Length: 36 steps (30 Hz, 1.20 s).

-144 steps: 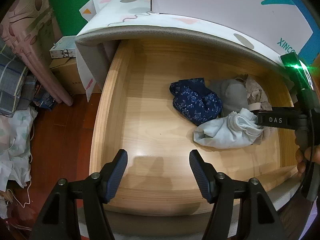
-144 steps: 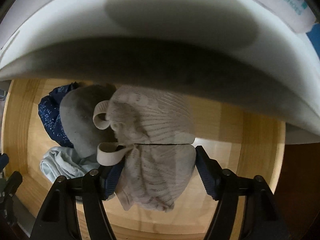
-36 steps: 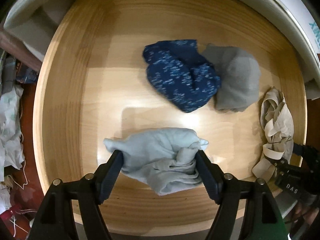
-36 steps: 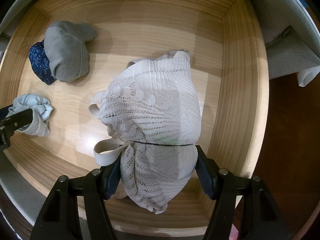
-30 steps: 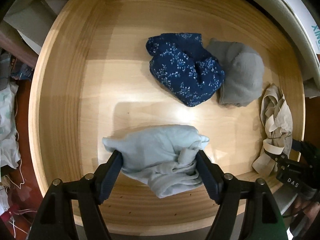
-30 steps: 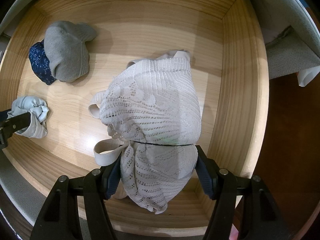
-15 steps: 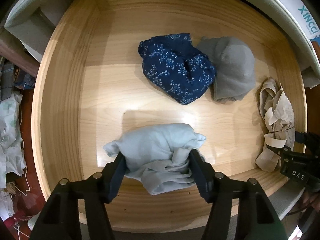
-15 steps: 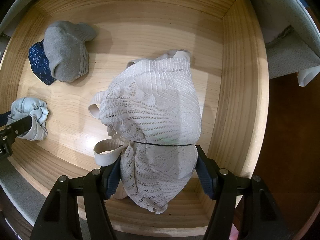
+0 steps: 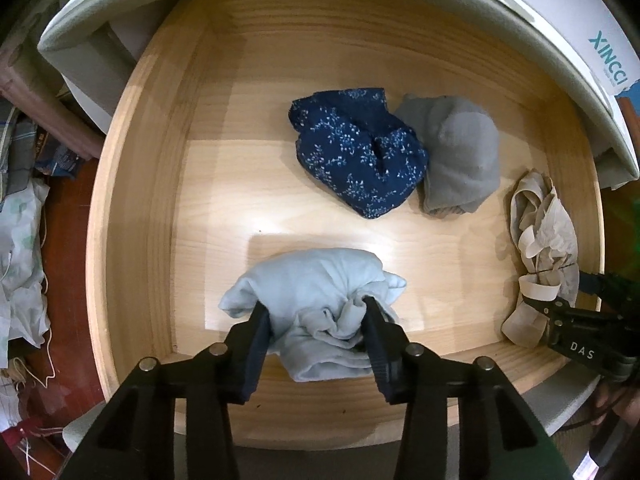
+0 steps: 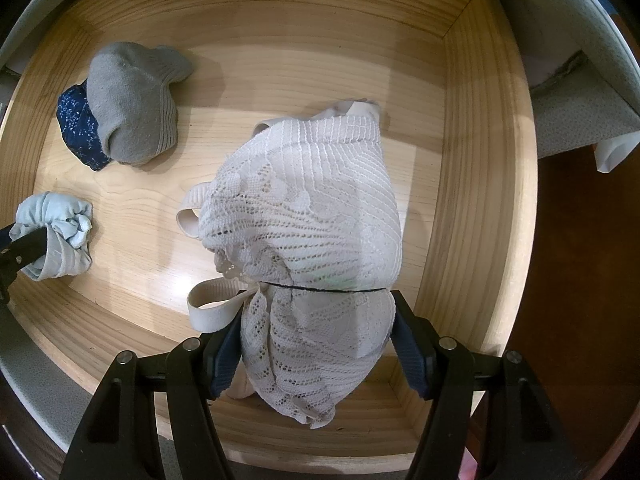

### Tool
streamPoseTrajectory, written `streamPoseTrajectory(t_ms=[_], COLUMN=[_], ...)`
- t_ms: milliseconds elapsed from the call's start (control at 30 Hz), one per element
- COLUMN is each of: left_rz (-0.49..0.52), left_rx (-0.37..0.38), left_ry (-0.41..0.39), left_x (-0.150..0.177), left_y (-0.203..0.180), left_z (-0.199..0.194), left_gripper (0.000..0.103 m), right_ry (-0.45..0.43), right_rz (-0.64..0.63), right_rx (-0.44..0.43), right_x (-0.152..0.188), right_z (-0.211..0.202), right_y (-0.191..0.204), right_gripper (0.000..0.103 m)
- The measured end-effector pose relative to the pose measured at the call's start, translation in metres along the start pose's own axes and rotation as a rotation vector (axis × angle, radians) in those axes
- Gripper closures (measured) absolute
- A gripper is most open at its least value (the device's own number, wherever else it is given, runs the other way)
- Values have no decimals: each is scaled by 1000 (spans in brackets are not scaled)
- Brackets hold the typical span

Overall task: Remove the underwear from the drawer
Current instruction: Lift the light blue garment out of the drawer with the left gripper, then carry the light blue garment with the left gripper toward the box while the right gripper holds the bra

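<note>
Navy floral garment (image 9: 360, 152) touching grey garment (image 9: 460, 160), mid drawer (image 9: 132, 240).

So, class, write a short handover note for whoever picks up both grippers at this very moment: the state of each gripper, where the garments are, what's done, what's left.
Left gripper: jaws closing on the light blue underwear, pads already pressing its bunched fabric, near the front of the drawer.
Right gripper: shut on the cream lace garment, bulging above the drawer's right end.
Still lying in the drawer: navy floral underwear and a grey piece, touching each other at the back.
Done: both grippers have hold of a garment.
Left: carry both out of the drawer, then come back for the navy and grey pieces.
</note>
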<state>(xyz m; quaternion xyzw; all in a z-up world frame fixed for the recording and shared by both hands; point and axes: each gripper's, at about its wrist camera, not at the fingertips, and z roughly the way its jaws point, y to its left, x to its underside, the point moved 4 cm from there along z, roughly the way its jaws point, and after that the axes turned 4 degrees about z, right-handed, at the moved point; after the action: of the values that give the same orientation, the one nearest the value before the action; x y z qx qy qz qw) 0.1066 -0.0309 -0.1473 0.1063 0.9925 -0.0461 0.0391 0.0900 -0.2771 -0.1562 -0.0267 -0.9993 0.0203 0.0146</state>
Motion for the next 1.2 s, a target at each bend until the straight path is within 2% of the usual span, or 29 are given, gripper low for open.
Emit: streamPoseTrajectory(t_ms=[300, 633, 900, 1200], left_rz=[-4, 21, 47, 95], left_rx=[-11, -3, -6, -6], left_ry=[-17, -57, -114, -196], left_x=[-5, -5, -3, -1], left_y=[-2, 2, -1, -1], left_z=[-10, -43, -71, -122], left_gripper=[61, 61, 61, 61], right_ry=[0, -1, 0, -1], right_rz=[-1, -1, -2, -2], right_rx=[0, 0, 1, 1], right_x=[0, 0, -1, -1], right_z=[0, 0, 0, 0], right_y=[1, 1, 2, 3], right_gripper=[40, 40, 40, 40])
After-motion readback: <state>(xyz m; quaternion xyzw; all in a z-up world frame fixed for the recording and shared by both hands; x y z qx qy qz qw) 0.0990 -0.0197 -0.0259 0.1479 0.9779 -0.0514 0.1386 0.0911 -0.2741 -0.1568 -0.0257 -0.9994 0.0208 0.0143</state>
